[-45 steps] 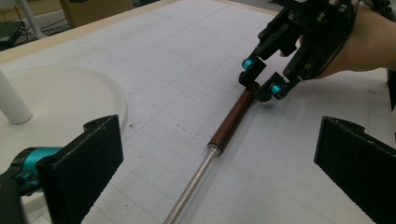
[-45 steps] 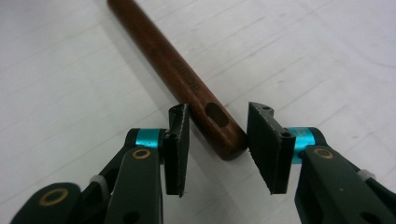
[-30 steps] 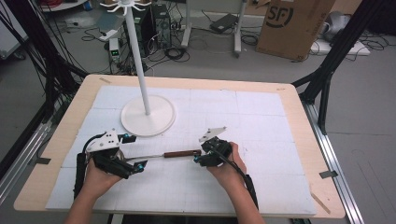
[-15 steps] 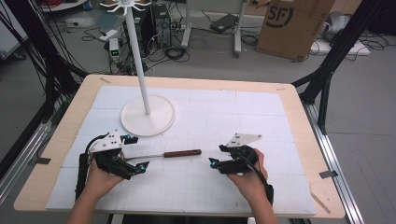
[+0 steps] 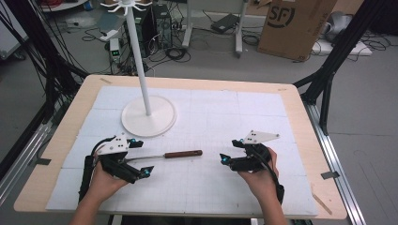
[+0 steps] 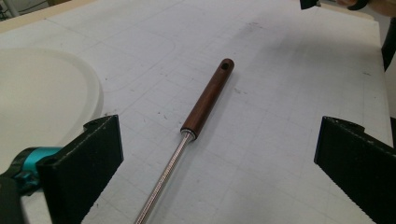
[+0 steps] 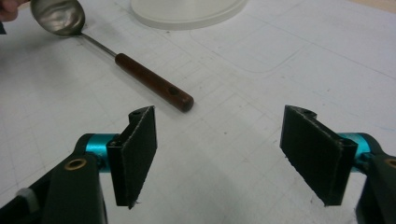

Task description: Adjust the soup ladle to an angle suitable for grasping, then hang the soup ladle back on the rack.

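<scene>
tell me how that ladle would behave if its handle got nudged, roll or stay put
The ladle probably pivots rather than rolls: its round wooden handle could roll, but the metal bowl resting on the mat should drag. It looks stiff, with a thin steel shaft, and likely bowl-heavy.

The right claw (image 5: 228,159) has let go of the ladle (image 5: 183,153), opened and drawn away.

Dark brown wooden handle (image 5: 183,153), silver ladle bowl (image 7: 58,17), white gridded mat (image 5: 225,117), black fingers (image 7: 136,154).
</scene>
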Available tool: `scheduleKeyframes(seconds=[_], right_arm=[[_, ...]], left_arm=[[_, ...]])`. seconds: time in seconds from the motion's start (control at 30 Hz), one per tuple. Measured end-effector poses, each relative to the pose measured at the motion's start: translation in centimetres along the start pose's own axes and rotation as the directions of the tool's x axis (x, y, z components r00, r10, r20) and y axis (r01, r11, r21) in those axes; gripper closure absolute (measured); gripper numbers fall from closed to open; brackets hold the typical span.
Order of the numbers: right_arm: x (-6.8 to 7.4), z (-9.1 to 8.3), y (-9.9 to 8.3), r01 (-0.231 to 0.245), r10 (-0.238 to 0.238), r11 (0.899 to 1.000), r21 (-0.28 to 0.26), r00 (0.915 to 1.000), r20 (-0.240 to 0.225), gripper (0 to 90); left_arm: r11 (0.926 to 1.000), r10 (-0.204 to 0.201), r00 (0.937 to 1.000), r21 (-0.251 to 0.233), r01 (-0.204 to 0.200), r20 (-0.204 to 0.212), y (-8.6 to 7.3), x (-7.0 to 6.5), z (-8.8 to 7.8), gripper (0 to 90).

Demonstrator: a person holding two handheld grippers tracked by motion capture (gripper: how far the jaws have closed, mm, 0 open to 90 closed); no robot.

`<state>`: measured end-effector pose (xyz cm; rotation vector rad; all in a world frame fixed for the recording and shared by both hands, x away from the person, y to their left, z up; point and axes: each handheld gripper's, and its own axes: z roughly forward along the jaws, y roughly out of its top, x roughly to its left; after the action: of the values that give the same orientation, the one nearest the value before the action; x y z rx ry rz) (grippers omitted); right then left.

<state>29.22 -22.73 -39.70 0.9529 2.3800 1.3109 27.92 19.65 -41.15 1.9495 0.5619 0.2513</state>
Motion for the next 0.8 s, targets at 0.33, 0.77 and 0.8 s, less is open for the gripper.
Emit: scheduleKeyframes(seconds=[0.33,0.77,0.8], right_arm=[[-0.66,-0.45,-0.2,-0.034,0.034,0.999,-0.01,0.9994,0.008,24.8],[-0.56,-0.11,-0.34,-0.035,0.035,0.999,0.02,0.9994,-0.002,25.7],[-0.56,-0.11,-0.34,-0.035,0.035,0.999,0.02,0.9994,-0.002,25.7]], left_arm=[[1.0,-0.001,1.0,0.001,0.001,-0.004,-0.05,0.23,-0.05,1.7],[0.9999,-0.008,0.9999,0.009,0.008,-0.007,0.02,0.3,-0.02,1.7],[0.9999,-0.005,0.9999,0.013,0.005,-0.011,0.07,0.29,-0.02,1.7]])
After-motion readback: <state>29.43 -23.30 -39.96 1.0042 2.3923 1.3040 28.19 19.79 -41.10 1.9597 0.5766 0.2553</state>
